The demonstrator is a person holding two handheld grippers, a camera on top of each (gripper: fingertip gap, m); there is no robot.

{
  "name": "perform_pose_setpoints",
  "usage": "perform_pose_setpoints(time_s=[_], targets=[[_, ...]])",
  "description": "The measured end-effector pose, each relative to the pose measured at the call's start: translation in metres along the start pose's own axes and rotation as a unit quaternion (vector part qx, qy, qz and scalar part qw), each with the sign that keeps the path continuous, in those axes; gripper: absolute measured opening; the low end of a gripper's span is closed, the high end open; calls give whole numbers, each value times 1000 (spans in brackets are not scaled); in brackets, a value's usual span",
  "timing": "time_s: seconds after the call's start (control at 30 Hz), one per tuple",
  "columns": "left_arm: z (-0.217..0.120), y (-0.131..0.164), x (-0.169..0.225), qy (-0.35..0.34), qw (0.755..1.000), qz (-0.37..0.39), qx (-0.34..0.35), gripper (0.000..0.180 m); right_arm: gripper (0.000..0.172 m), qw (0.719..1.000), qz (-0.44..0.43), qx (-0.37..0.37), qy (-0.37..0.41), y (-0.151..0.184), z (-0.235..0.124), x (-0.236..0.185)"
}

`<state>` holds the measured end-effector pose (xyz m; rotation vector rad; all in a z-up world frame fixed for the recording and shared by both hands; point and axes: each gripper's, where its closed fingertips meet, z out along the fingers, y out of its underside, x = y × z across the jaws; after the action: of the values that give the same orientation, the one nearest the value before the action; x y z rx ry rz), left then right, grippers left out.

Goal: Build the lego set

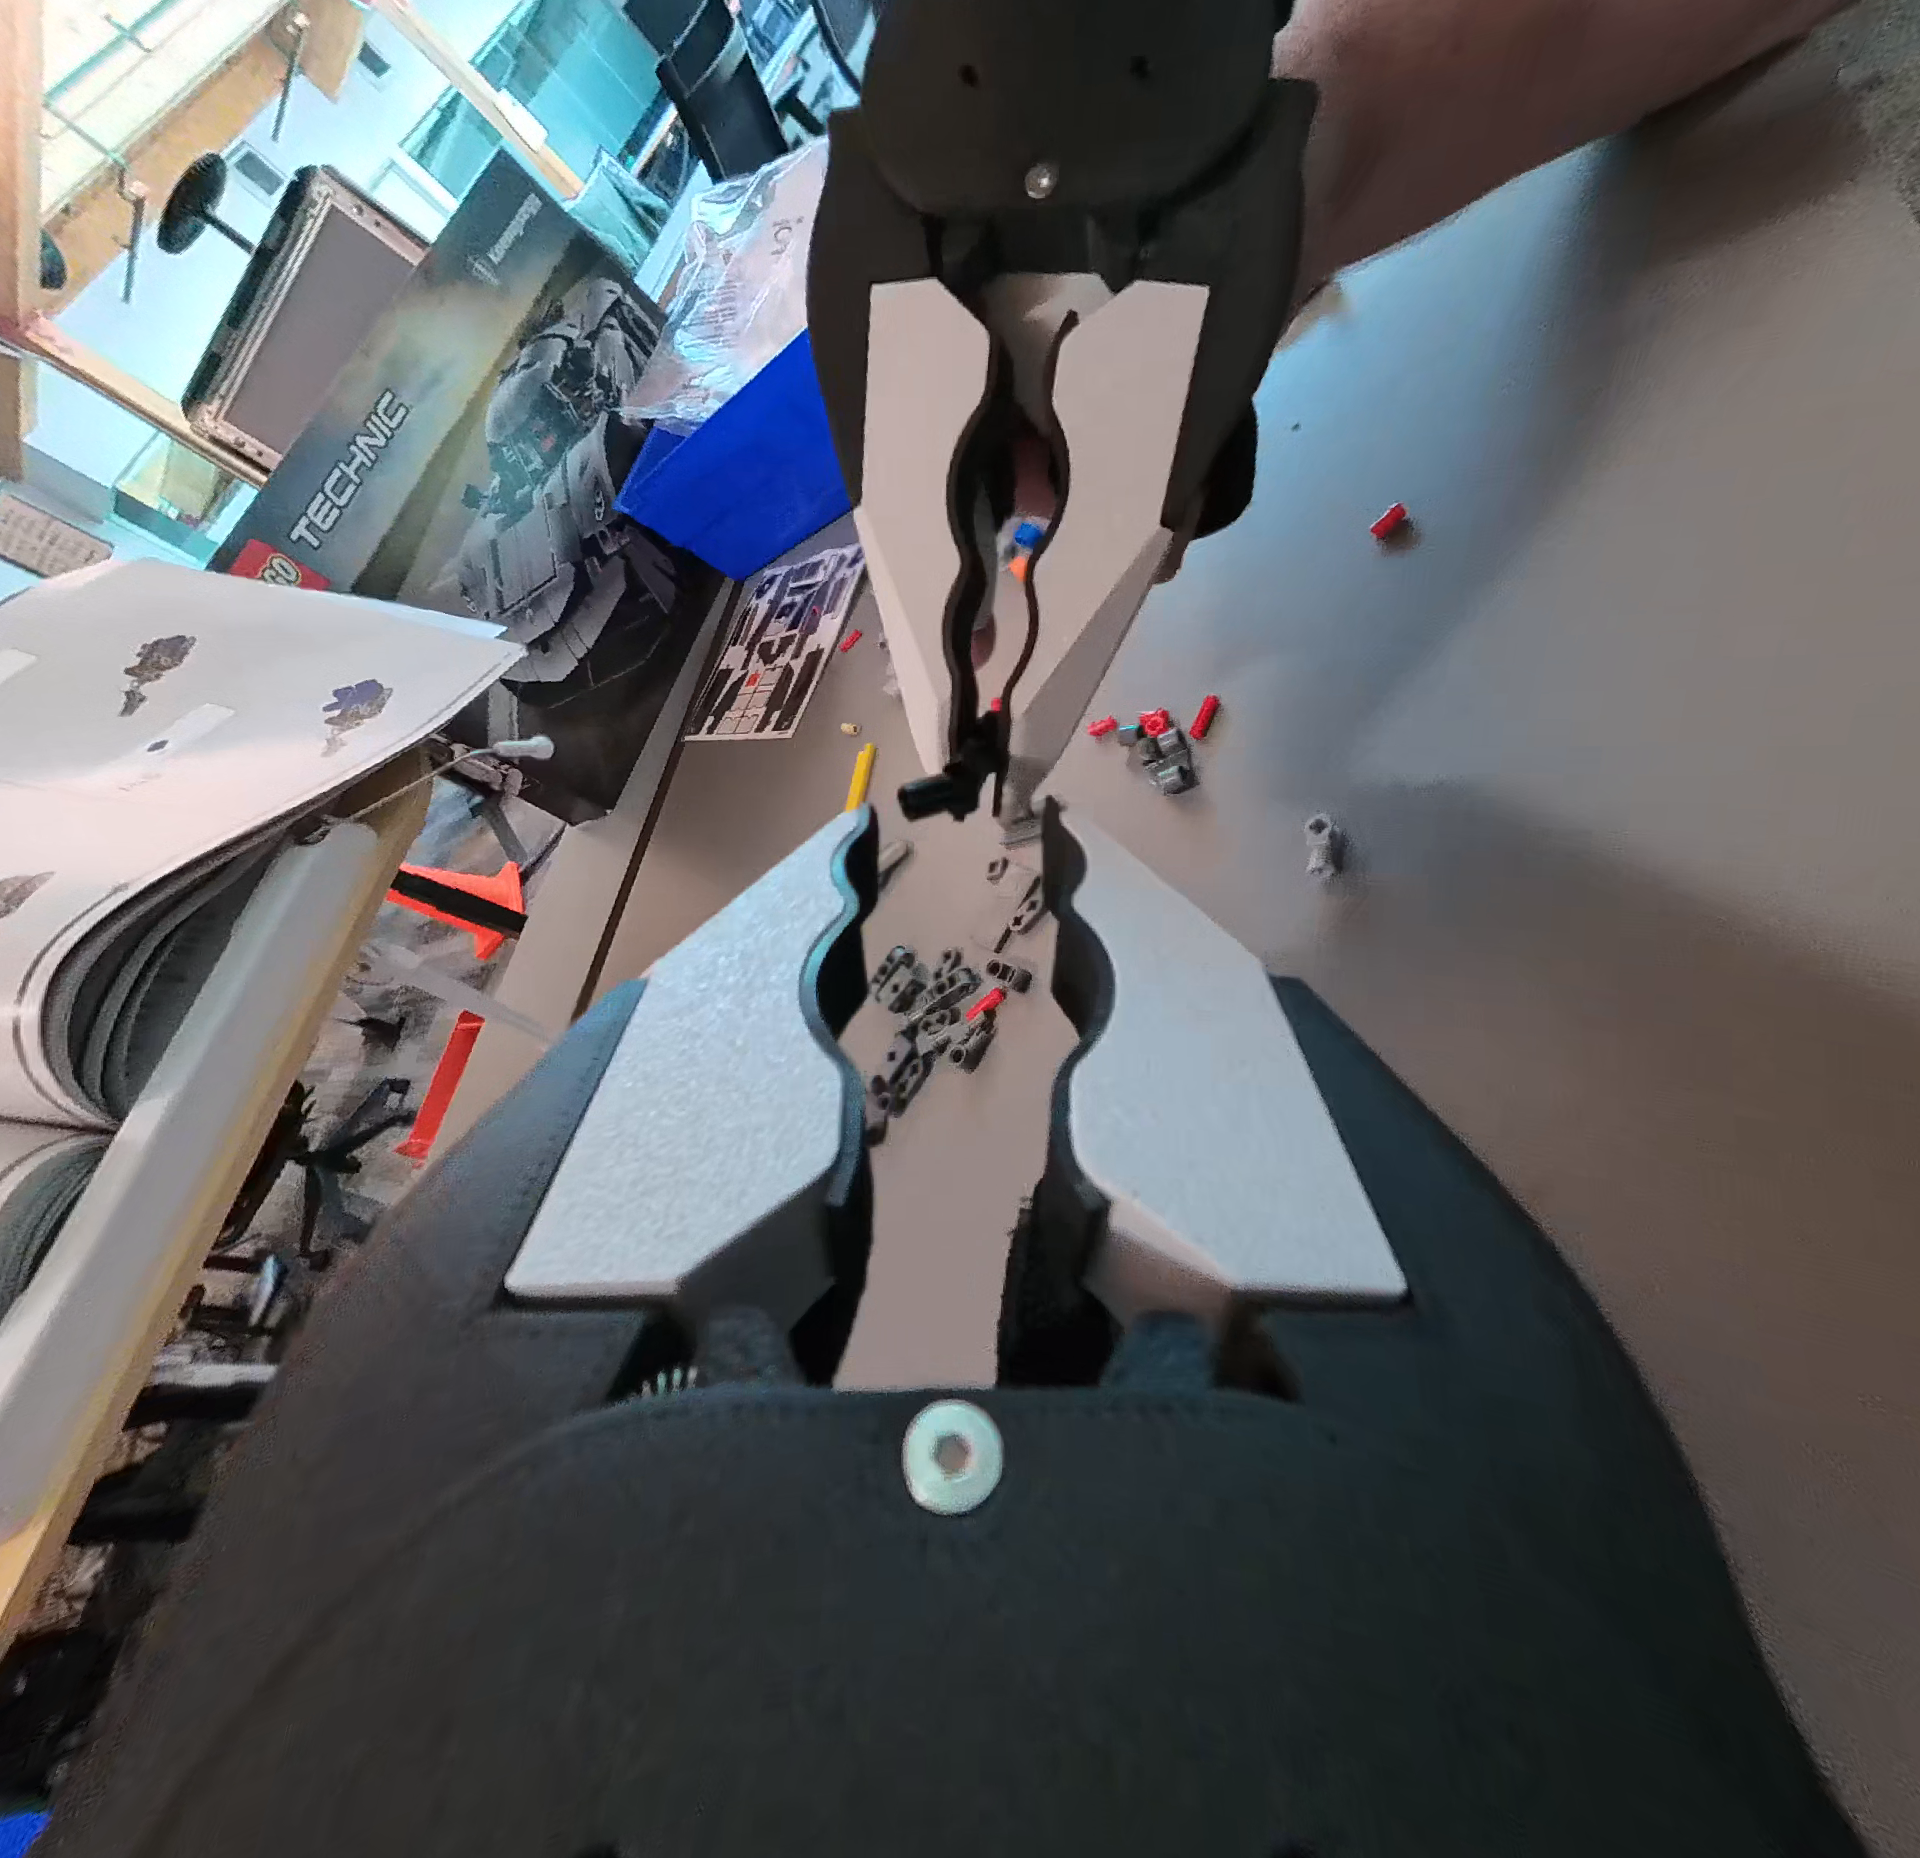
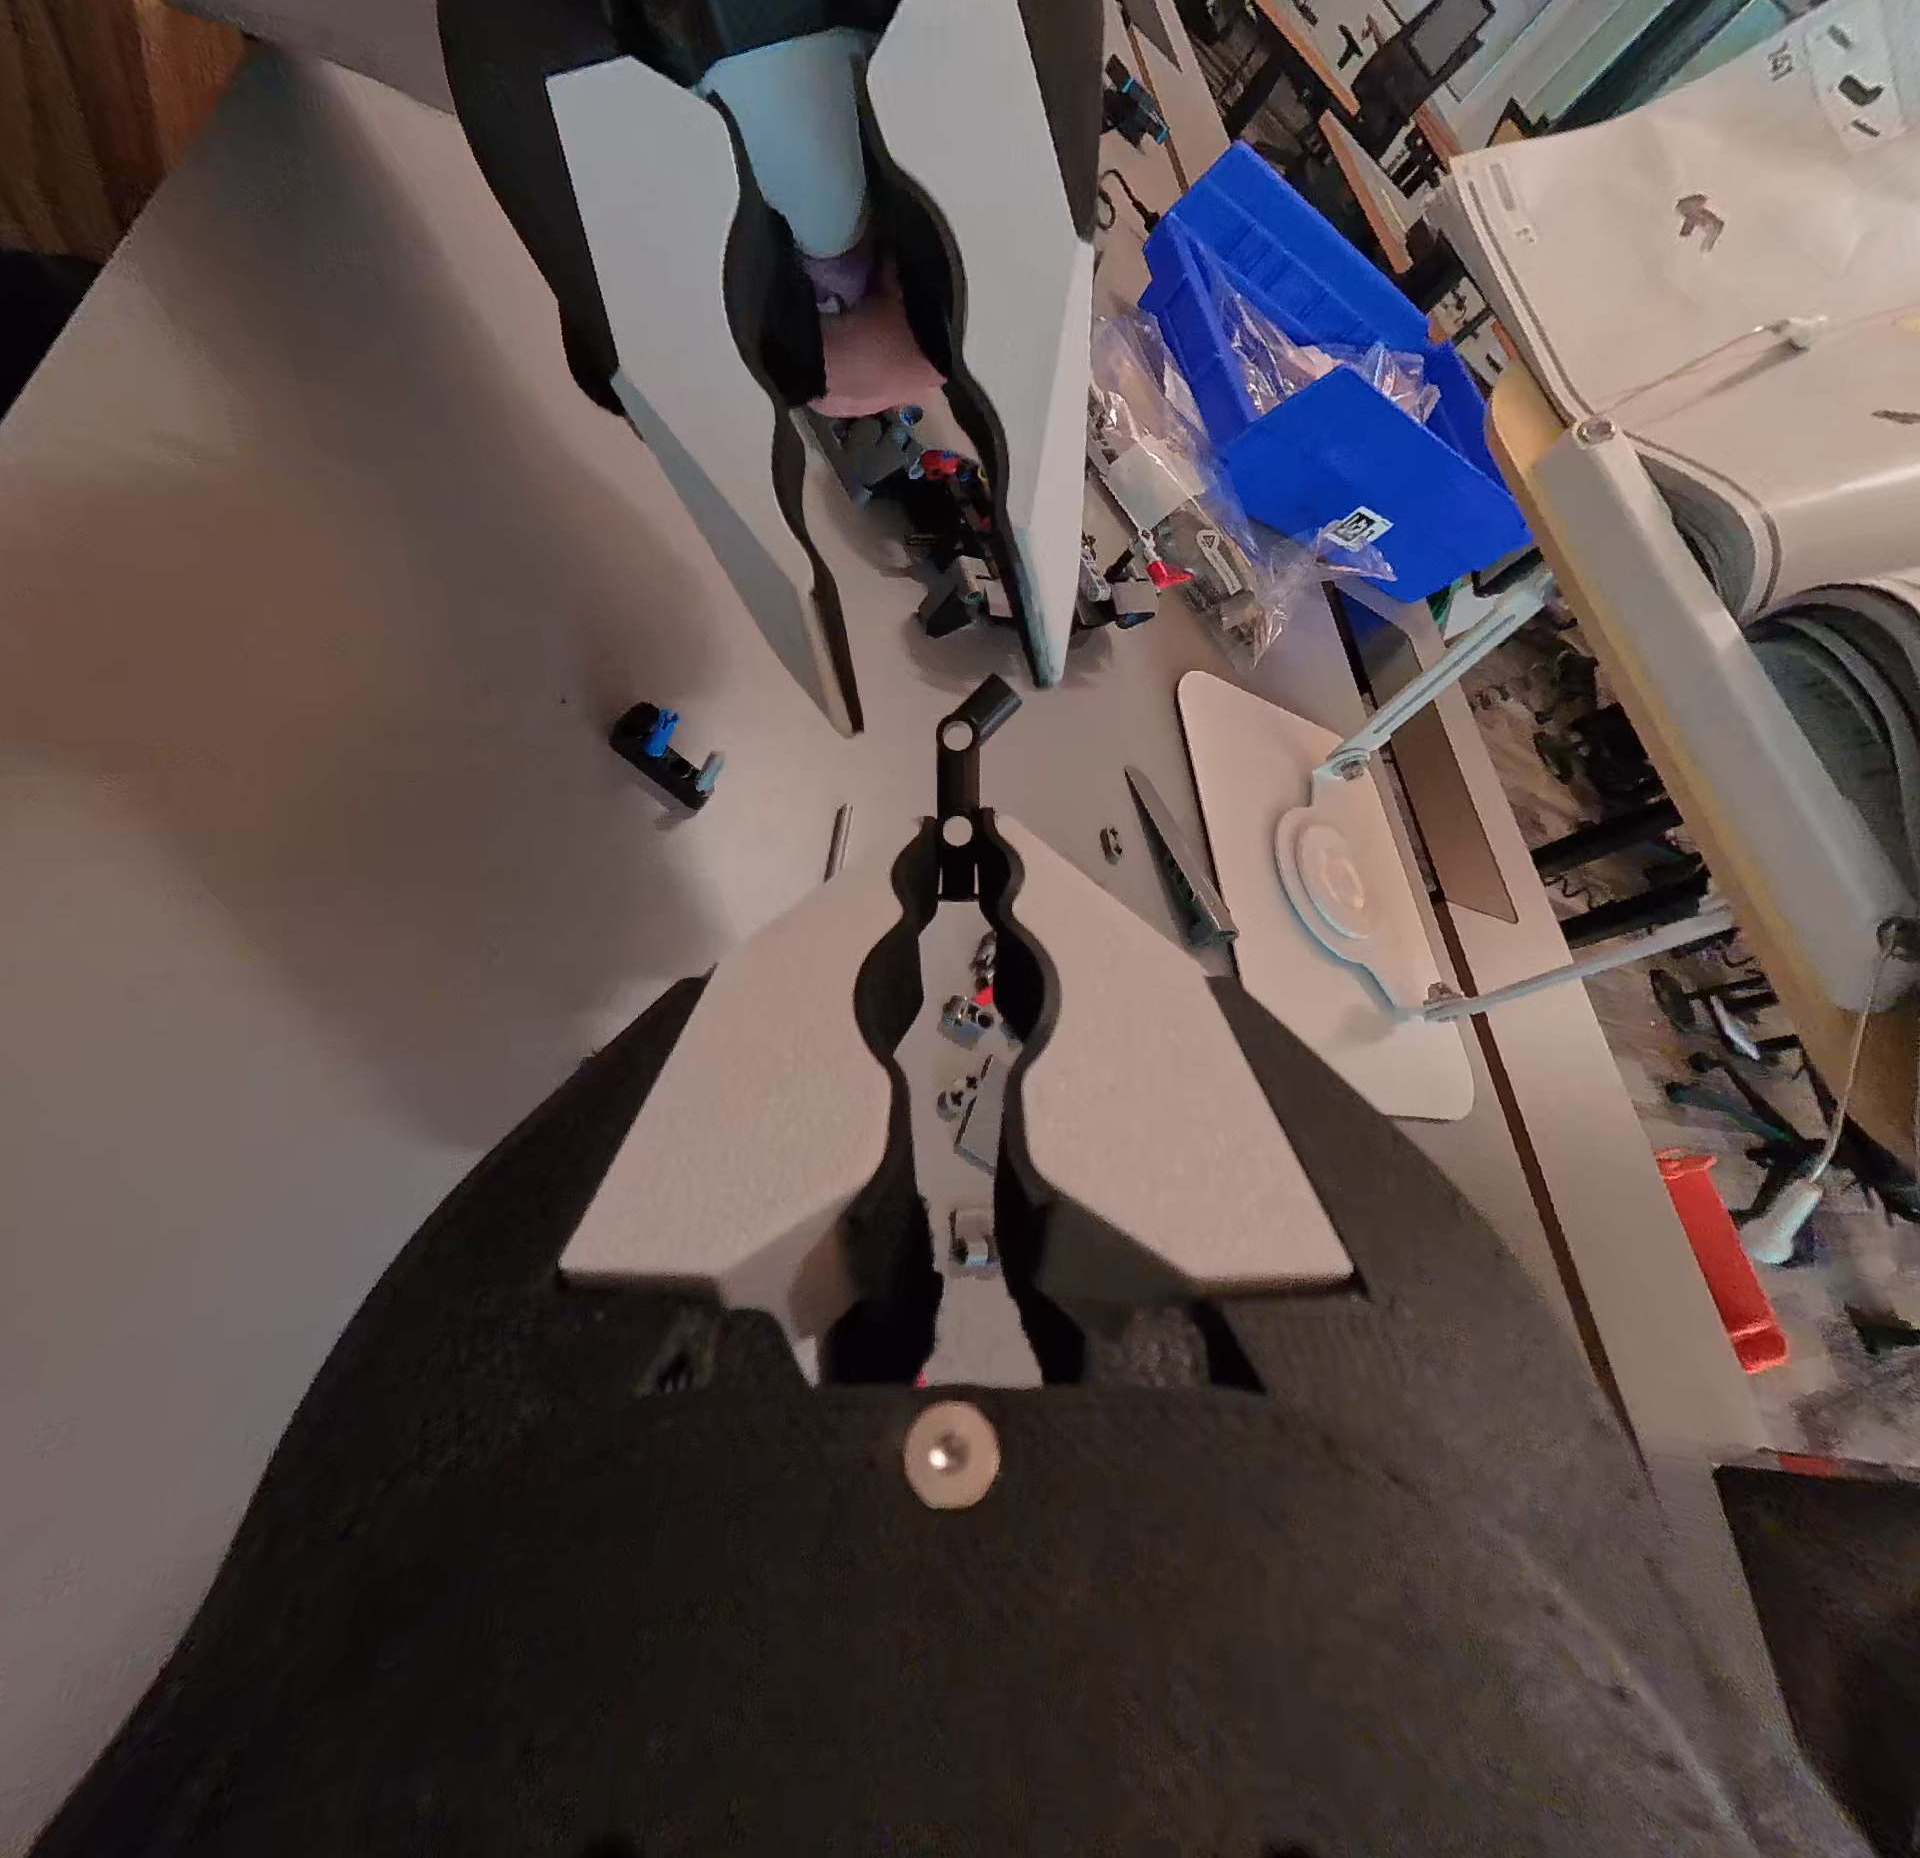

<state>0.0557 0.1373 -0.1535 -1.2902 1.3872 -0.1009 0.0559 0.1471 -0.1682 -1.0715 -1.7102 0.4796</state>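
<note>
While the grey counter [image 2: 312, 561] carries everything, its largest container is the blue bin [image 2: 1371, 478] at the far edge, with crumpled clear plastic bags [image 2: 1195, 426] spilling over its front wall; what lies inside the bin cannot be told. Beside it stands a dark printed box [image 1: 499, 478]. Loose grey and red bricks [image 1: 935, 1019] lie scattered on the counter. The right gripper [image 2: 957, 852] is clenched on a black angled beam [image 2: 961, 769], pads pressing its lower end. The left gripper [image 1: 961, 826] is released, jaws apart, just beside the beam's tip
</note>
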Motion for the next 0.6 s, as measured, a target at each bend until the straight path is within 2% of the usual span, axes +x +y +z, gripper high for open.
perform_pose_setpoints(time_s=[0.13, 0.3, 0.6], targets=[[-6, 11, -13, -17, 1000, -12, 10, 29, 4, 1000, 17, -5, -8, 8, 2, 2], [-8, 43, -33, -100, 995, -18, -17, 22, 4, 999, 35, -14, -21, 18, 6, 3], [-4, 55, -46, -143, 987, -76, -25, 13, 4, 999, 27, -23, -17, 11, -5, 11]])
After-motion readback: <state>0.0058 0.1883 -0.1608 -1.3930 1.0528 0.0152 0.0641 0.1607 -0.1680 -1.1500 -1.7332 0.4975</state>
